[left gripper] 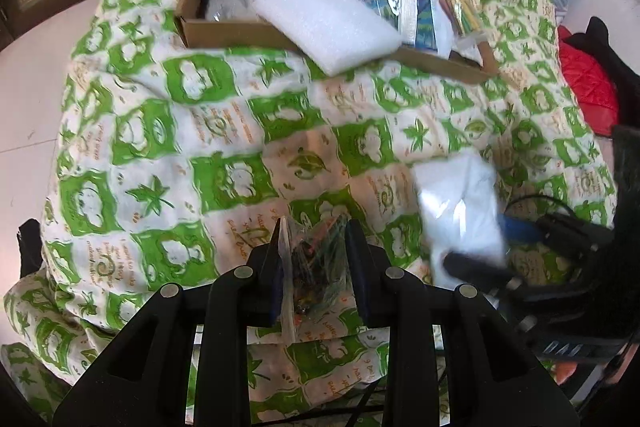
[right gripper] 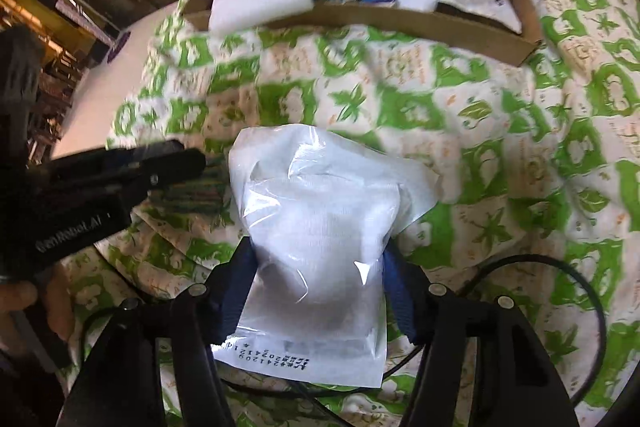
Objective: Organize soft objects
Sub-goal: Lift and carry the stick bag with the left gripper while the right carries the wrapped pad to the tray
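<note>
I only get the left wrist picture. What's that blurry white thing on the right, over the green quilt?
Observer: It's a soft white packet sealed in clear plastic. The right wrist view shows it sharply.
Operator: Is it just lying there?
Observer: No, the right tool has it pinched at the waist between its blue pads.
Operator: Any label on it?
Observer: Yes, there's a line of black print with digits along the packet's near edge.
</note>
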